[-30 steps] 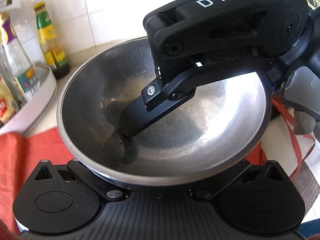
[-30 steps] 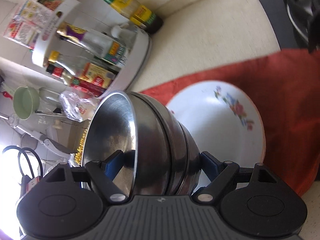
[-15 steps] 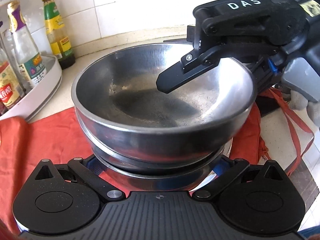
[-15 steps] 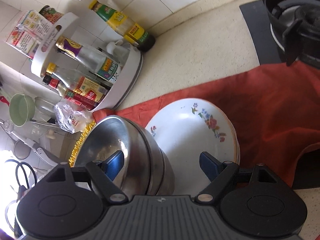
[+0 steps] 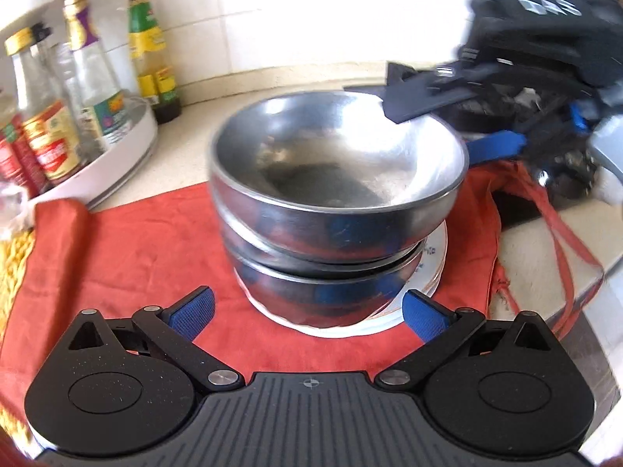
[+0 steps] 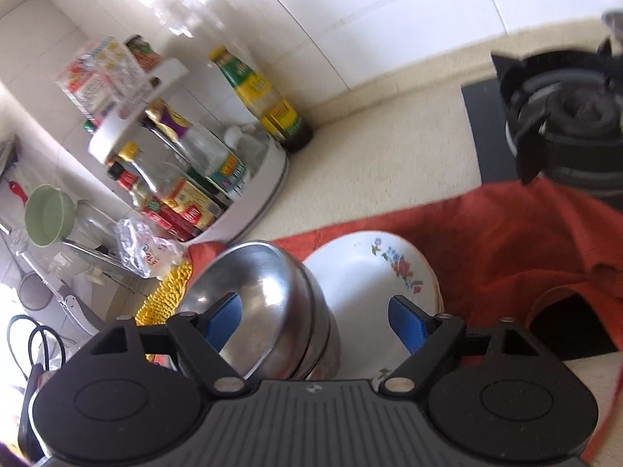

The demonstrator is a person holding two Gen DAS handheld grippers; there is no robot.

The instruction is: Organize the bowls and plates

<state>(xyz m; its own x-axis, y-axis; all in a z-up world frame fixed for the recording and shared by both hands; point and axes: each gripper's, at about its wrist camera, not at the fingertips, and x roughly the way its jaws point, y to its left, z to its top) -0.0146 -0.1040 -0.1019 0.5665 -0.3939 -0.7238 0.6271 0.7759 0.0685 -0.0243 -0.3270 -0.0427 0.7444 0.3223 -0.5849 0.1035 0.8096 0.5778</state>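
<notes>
A stack of nested steel bowls [image 5: 335, 210] stands on a stack of white floral plates [image 5: 434, 272] on a red cloth [image 5: 128, 249]. My left gripper [image 5: 307, 311] is open and empty, its blue pads just in front of the lowest bowl, apart from it. My right gripper [image 5: 447, 97] hovers at the top bowl's far right rim. In the right wrist view the bowls [image 6: 264, 303] lie on the floral plates [image 6: 373, 276]; my right gripper [image 6: 315, 317] is open, its left pad over the top bowl.
A white rack of sauce bottles [image 5: 78, 124] stands at the left, with a green-capped bottle [image 5: 150, 58] by the tiled wall. A gas burner [image 6: 564, 124] sits at the right. A yellow mat [image 6: 163, 295] and a green cup [image 6: 48, 214] are at the far left.
Both grippers have let go of the bowls and pulled back. The right gripper rose out of the top bowl to its right rim. The bowl stack now rests on the plates.
</notes>
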